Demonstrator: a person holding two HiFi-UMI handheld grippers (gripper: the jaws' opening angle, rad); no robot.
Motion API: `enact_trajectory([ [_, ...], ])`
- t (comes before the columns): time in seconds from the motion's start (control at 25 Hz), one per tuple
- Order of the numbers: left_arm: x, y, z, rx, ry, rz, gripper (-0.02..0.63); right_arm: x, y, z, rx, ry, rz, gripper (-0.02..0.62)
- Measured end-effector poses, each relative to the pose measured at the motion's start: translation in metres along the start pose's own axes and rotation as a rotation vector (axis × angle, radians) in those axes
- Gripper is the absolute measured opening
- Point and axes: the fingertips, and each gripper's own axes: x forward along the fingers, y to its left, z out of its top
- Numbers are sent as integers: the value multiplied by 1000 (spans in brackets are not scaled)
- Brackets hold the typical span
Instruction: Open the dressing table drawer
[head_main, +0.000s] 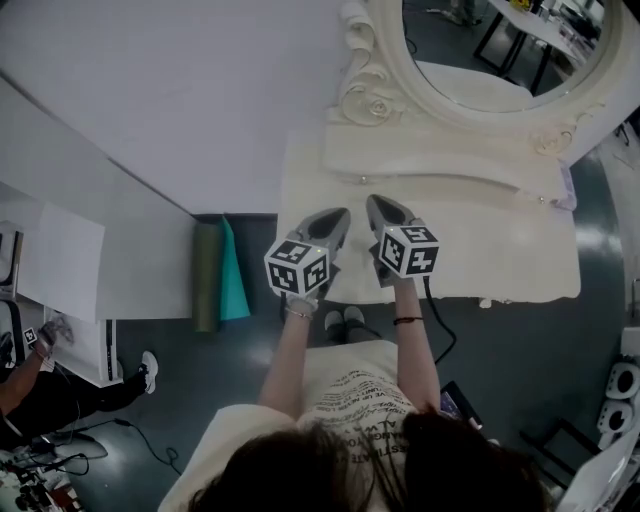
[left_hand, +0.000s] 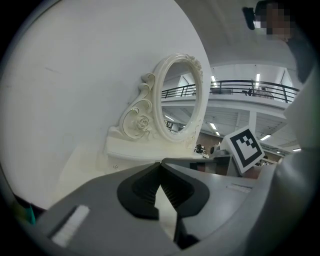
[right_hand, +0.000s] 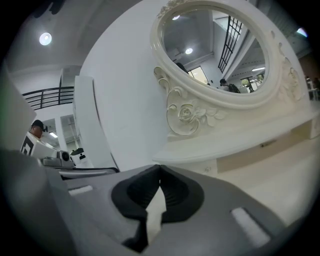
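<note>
**Both hand-held grippers closed and poised over the dressing table, drawer still shut**

Head view: the left hand-held gripper (head_main: 338, 222) and the right hand-held gripper (head_main: 384, 212) hang side by side above the cream counter (head_main: 500, 250). They aim at the raised tier (head_main: 440, 165) under the oval mirror (head_main: 500, 45). A small knob (head_main: 362, 180) marks a drawer at the tier's left end, just ahead of both tips, and a second knob (head_main: 541, 200) sits far to the right. Nothing is touched. The level, forward aim looks like a line-up on the near knob. Any drawer under the counter's front edge is hidden from this angle.

Left gripper view: the jaws are pressed together at the tips with nothing between them. Beyond them, the carved rose scroll (left_hand: 142, 121) and the tier's left end come into sight, the knob a faint dot below.

Right gripper view: these jaws are also closed and empty. The small drawer (right_hand: 204, 168) is straight ahead of them, flush with the tier and so unopened. The jaws would probably need to part before they could take the knob.
</note>
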Motion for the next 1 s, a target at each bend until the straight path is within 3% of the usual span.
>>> enact_trajectory([
  [0.28, 10, 3, -9, -20, 28, 1, -2, 20, -8, -12, 59, 79, 25, 3],
  [0.52, 15, 18, -13, -28, 50, 19, -2, 38, -13, -15, 48, 134, 15, 18],
  [1.0, 31, 32, -17, -34, 73, 12, -2, 59, -35, -23, 56, 192, -71, 54],
])
